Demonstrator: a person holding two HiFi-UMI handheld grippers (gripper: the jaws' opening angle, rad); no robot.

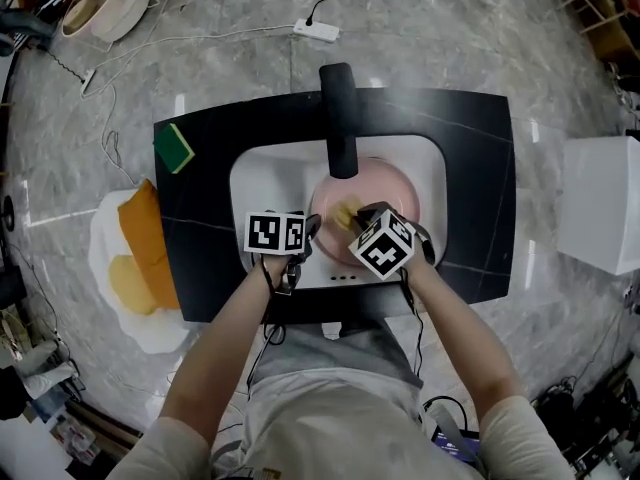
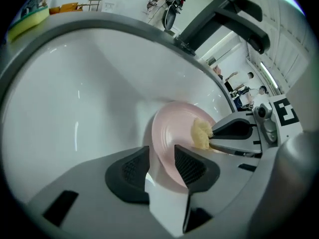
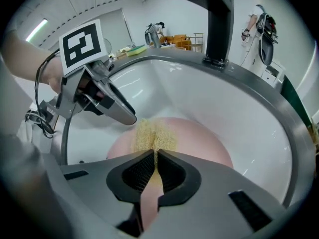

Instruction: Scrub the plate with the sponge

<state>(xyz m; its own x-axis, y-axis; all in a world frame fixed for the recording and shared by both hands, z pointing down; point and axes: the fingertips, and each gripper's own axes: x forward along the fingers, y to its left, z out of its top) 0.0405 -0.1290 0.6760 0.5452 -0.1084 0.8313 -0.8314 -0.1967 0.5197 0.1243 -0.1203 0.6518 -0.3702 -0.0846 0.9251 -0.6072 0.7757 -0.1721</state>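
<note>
At the white sink (image 1: 262, 173) set in the black tabletop (image 1: 470, 138), a pink plate (image 1: 388, 183) is found lying on the sink's bottom, directly below the spout of the black faucet (image 1: 340, 118). Both grippers are held by a person down into the sink, side by side, at the plate's near edge.

The right gripper (image 3: 155, 156) is recorded as closed on a yellow sponge (image 3: 152, 132) of fibrous texture. The sponge is pinched between the pads and projects beyond the fingertips. It is positioned over the plate's face, on the half nearer the person. Whether it is pressed onto the plate cannot be established.

The left gripper (image 2: 160, 156) is recorded with its jaws spread wide and nothing gripped. The plate's near left rim is seen in the gap between the two pads. Contact between either pad and the rim cannot be confirmed.

A second, green-and-yellow sponge (image 1: 174, 147) is noted on the tabletop beside the sink's far left corner, well apart from both grippers. On the grey floor (image 1: 450, 28), an egg-shaped mat (image 1: 135, 268) is noted to the left of the tabletop, and a white power strip (image 1: 316, 30) is noted beyond its far edge.
</note>
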